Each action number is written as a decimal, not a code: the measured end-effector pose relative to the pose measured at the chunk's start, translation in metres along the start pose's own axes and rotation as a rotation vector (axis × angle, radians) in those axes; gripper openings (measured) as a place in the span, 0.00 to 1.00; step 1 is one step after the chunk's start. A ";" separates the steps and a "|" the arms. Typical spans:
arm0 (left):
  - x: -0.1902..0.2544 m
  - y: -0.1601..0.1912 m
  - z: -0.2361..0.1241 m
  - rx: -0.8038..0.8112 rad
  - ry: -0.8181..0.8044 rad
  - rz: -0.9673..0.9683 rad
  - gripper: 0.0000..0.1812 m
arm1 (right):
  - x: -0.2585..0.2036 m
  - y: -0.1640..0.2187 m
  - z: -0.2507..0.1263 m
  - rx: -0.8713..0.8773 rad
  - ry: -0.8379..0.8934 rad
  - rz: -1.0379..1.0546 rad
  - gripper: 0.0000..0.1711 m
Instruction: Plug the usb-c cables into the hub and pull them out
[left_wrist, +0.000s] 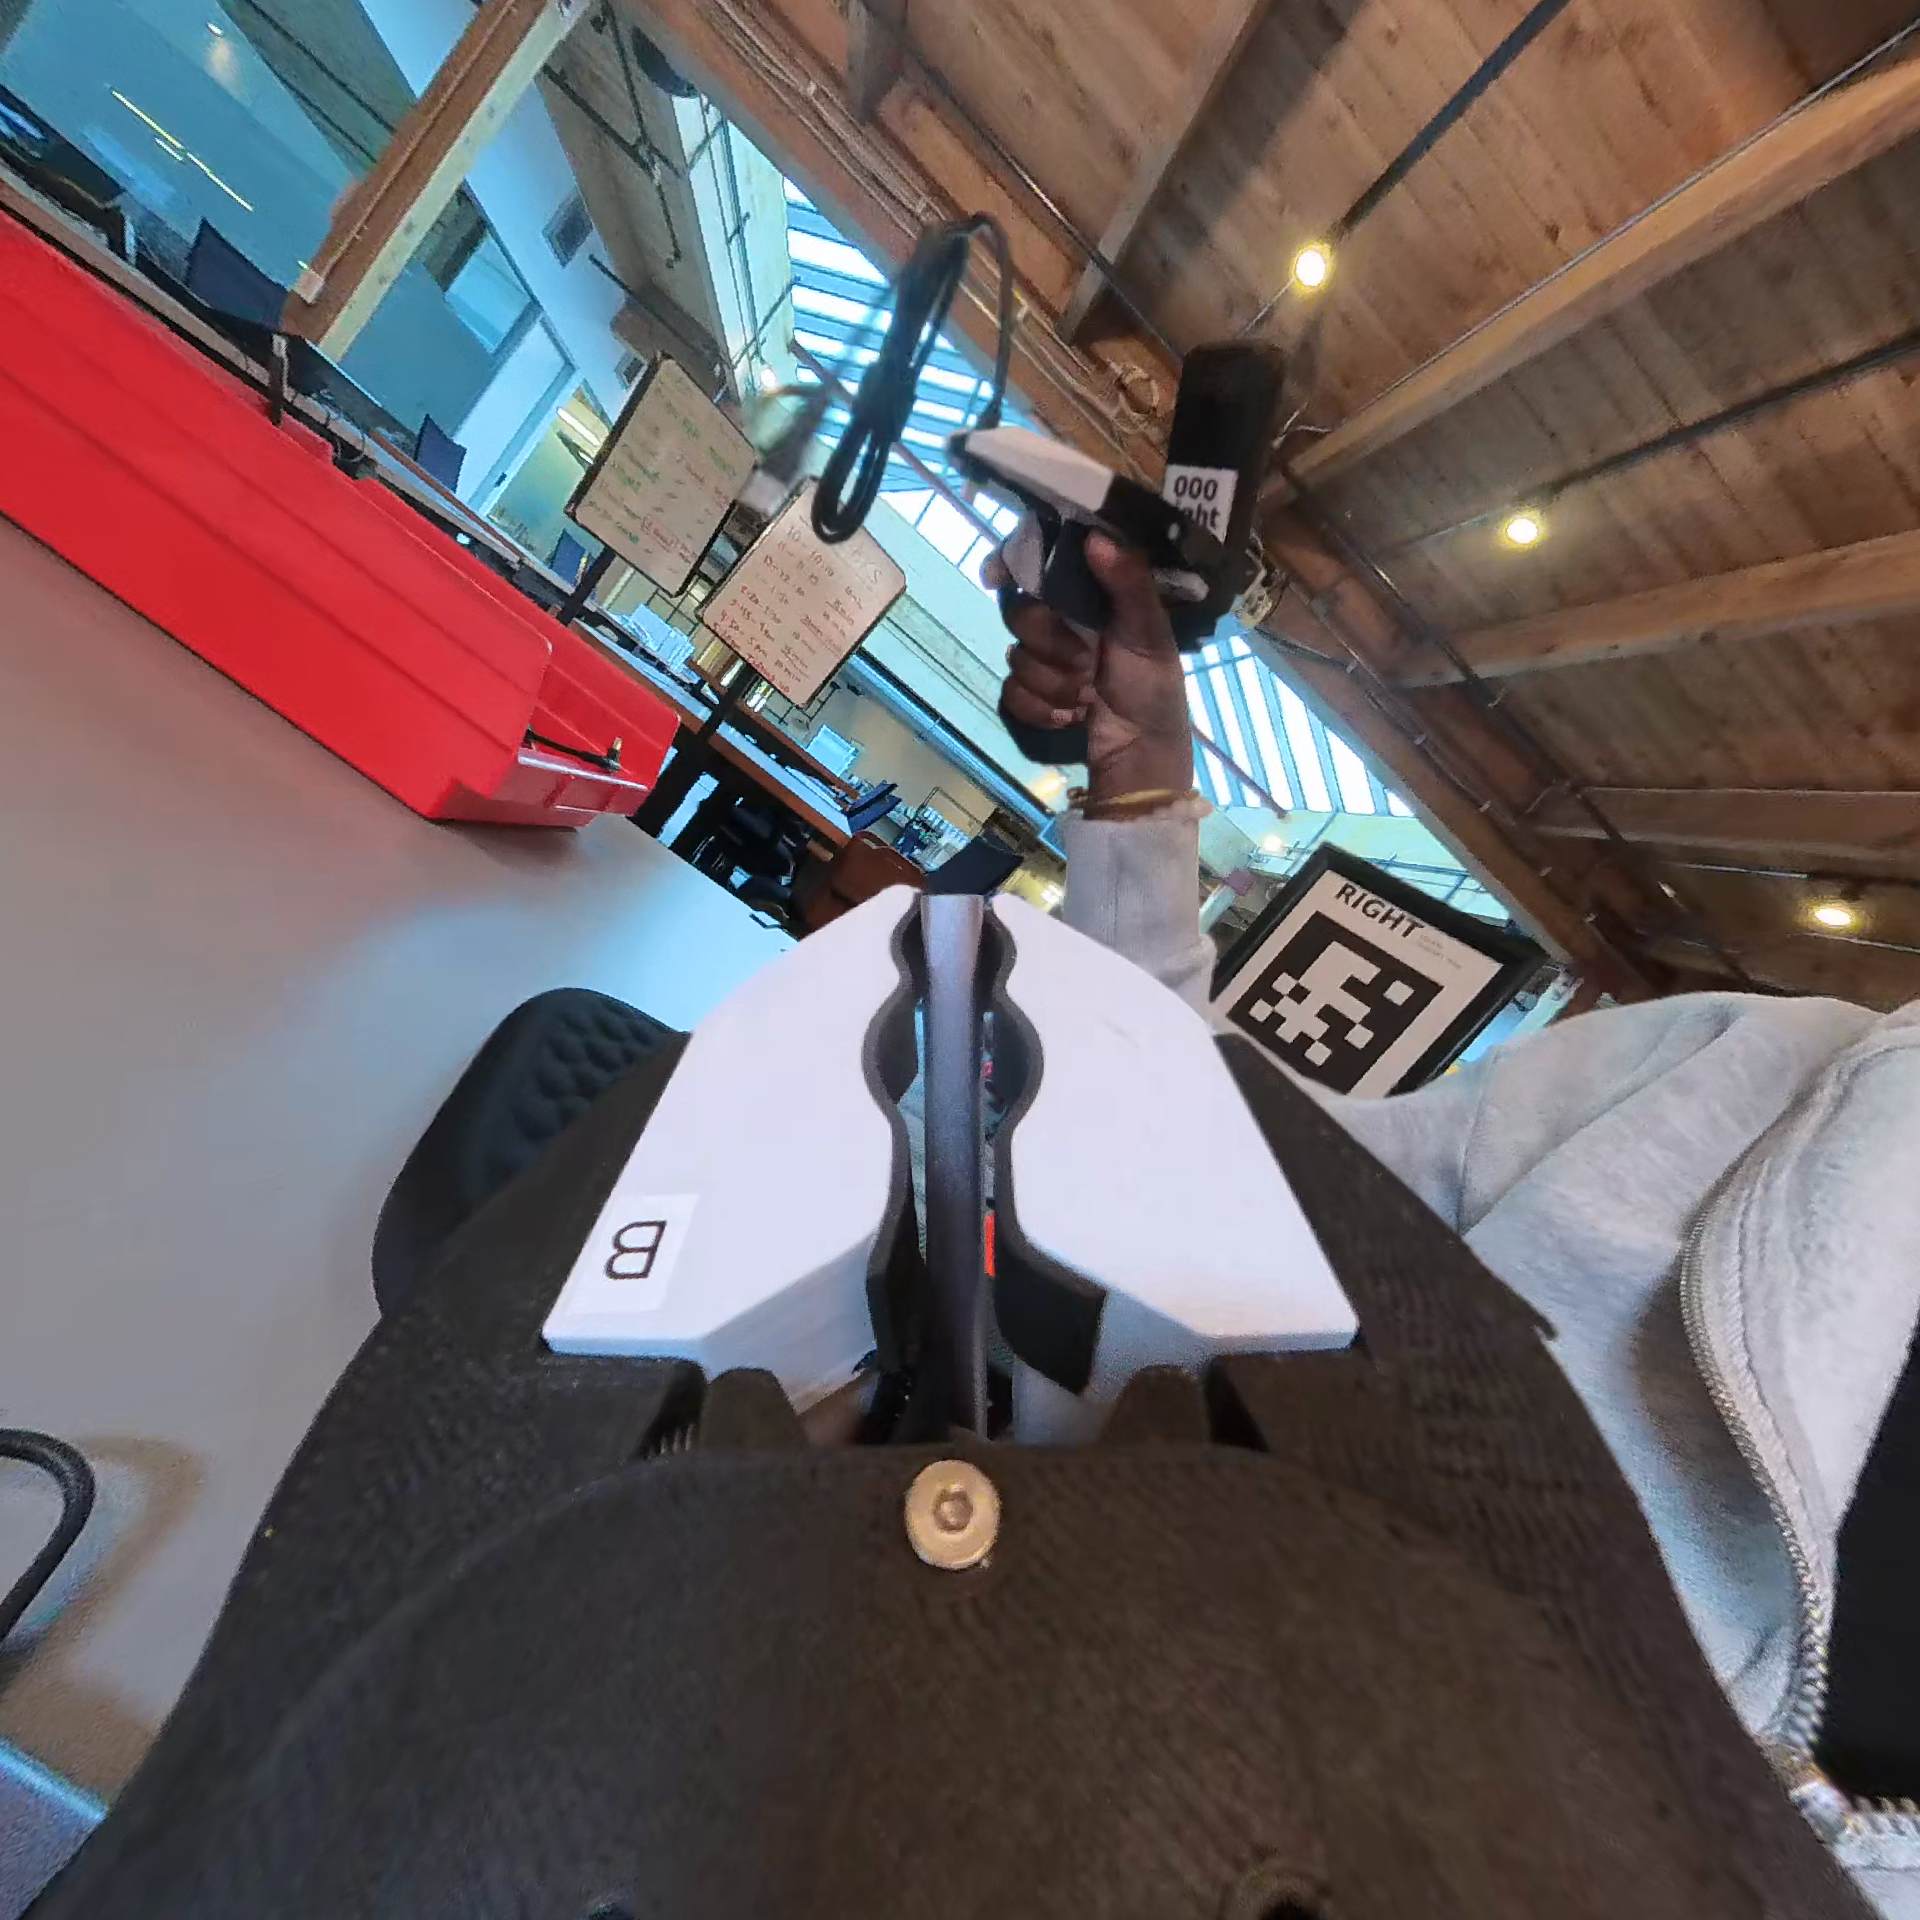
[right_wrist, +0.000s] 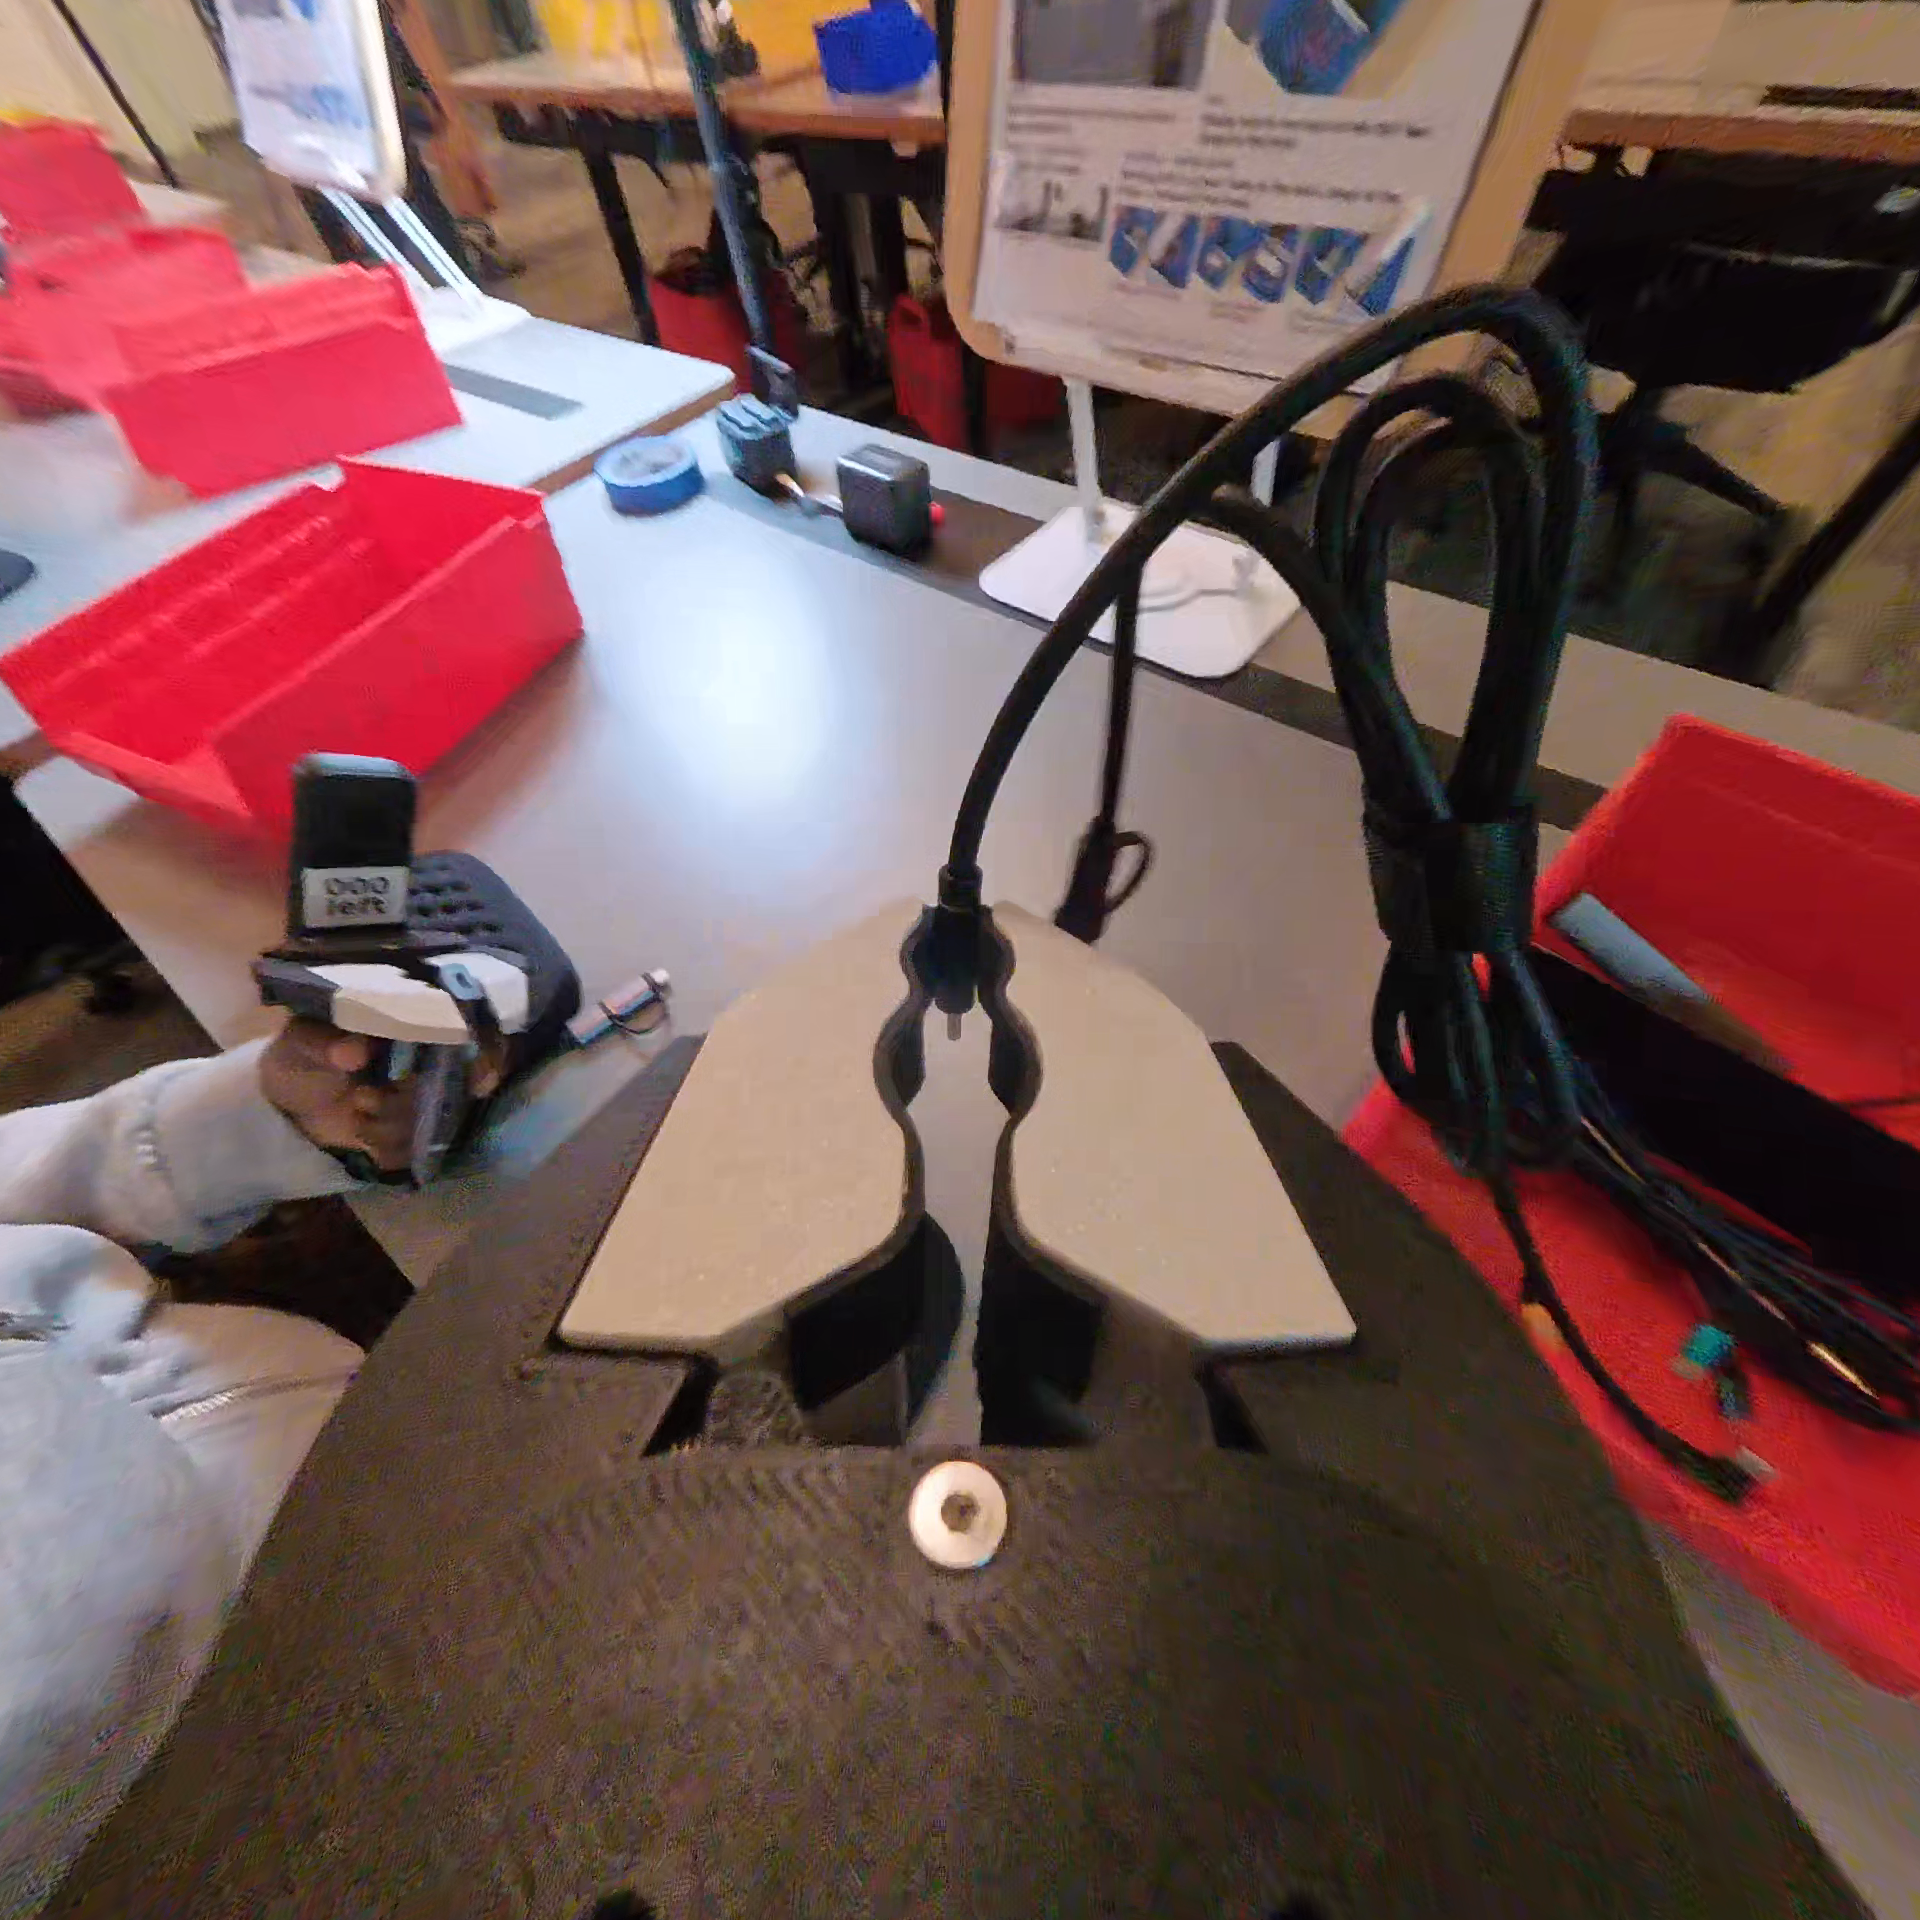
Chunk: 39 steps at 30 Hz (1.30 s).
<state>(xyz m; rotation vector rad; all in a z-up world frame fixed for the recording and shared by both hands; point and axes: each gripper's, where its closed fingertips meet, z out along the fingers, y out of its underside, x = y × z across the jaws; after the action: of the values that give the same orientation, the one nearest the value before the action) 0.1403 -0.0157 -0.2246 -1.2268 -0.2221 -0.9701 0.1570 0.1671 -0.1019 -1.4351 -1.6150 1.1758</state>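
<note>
My left gripper (left_wrist: 951, 920) points upward and is shut on a flat grey hub (left_wrist: 951, 1101), seen edge-on between the white fingers. My right gripper (right_wrist: 956, 930) is shut on the plug of a black usb-c cable (right_wrist: 1049, 665). The cable arcs up and hangs to the right as a strapped coil (right_wrist: 1455, 862). In the left wrist view the right gripper (left_wrist: 971, 449) is high in the air with the cable coil (left_wrist: 894, 364) dangling from it, well away from the hub. The left gripper (right_wrist: 416, 1003) shows low on the left in the right wrist view.
Red bins sit on the grey table: one at the left (right_wrist: 312, 623) and one at the right (right_wrist: 1714, 1195) holding more cables. A black mesh pad (right_wrist: 520, 956) and a small adapter (right_wrist: 623, 1013) lie by the left gripper. A white sign stand (right_wrist: 1143, 592) is behind. One gripper's finger ends stand about 25 cm off the other's.
</note>
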 end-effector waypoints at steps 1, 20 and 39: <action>0.001 -0.001 0.000 -0.007 -0.010 0.021 0.05 | 0.011 0.003 -0.004 -0.048 0.027 -0.011 0.04; 0.005 -0.035 -0.027 0.076 -0.012 0.165 0.05 | 0.187 0.136 -0.014 -1.016 0.095 -0.158 0.05; 0.003 -0.035 -0.027 0.071 -0.005 0.146 0.05 | 0.214 0.094 0.057 -0.670 0.193 -0.219 0.40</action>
<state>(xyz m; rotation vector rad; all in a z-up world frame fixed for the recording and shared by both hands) 0.1079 -0.0411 -0.2085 -1.1639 -0.1667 -0.8259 0.1039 0.3658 -0.2279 -1.6420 -2.0616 0.3562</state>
